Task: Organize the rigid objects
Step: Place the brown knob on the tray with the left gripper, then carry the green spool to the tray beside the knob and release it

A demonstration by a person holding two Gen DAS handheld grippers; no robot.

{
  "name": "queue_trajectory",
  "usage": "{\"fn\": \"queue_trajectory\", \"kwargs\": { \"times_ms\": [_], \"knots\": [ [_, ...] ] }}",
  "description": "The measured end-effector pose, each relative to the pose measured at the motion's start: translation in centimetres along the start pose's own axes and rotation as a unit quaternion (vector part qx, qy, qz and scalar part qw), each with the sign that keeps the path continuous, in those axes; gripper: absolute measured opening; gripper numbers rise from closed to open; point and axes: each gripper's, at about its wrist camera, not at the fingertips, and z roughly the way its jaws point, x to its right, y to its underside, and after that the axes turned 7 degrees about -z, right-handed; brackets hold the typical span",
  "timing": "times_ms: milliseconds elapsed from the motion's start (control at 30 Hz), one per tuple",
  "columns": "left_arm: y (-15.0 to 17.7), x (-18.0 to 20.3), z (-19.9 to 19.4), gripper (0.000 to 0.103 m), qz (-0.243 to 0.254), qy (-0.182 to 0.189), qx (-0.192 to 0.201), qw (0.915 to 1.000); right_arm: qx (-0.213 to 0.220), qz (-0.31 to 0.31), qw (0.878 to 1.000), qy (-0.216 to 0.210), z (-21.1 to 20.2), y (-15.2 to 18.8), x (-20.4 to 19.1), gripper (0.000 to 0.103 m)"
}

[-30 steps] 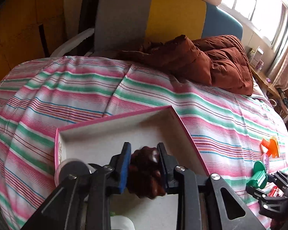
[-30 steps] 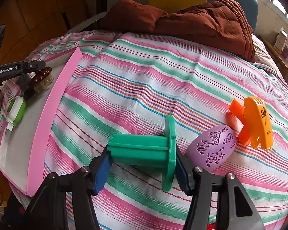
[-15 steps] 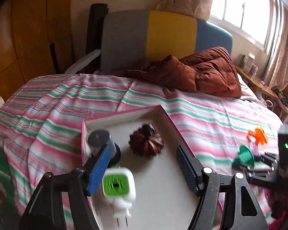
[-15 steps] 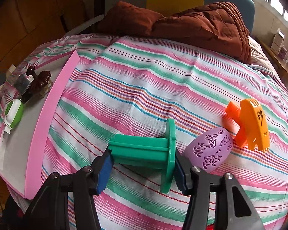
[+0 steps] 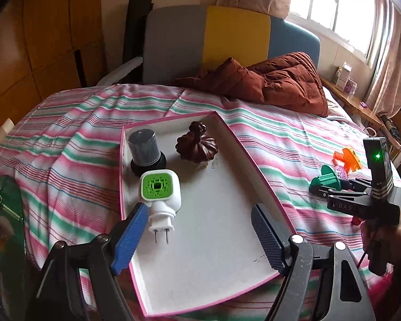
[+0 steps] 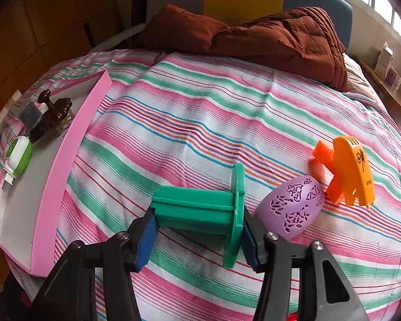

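Note:
A white tray with a pink rim (image 5: 254,165) lies on the striped bed. In it stand a dark jar (image 5: 144,149), a brown pumpkin-shaped piece (image 5: 197,147) and a green-and-white plug-in device (image 5: 159,190). My left gripper (image 5: 199,210) hovers over the tray's near half; its jaws are opening, with only bare tray floor between them. My right gripper (image 6: 197,230) is shut on a green spool (image 6: 200,208) that lies on the sheet. Touching the spool's flange is a purple egg (image 6: 291,206), and an orange clip (image 6: 344,171) lies just beyond it.
A brown quilt (image 5: 275,83) is bunched against the grey, yellow and blue headboard (image 5: 235,34). A wooden shelf (image 5: 355,101) runs under the window at the right. The tray's pink rim (image 6: 66,165) stands left of the spool, with striped sheet between them.
My left gripper let go of the brown piece, opened wide and drew back from it; the piece now stands in the tray. The right gripper stayed on the green spool.

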Motion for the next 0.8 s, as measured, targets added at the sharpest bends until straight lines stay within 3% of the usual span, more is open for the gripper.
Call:
{"fn": "queue_trajectory", "kwargs": {
  "times_ms": [800],
  "knots": [
    [3.4, -3.5, -0.3, 0.080, -0.032, -0.030, -0.034, 0.9984, 0.011, -0.024, 1.000, 0.016, 0.1, 0.1, -0.8, 0.055]
  ]
}}
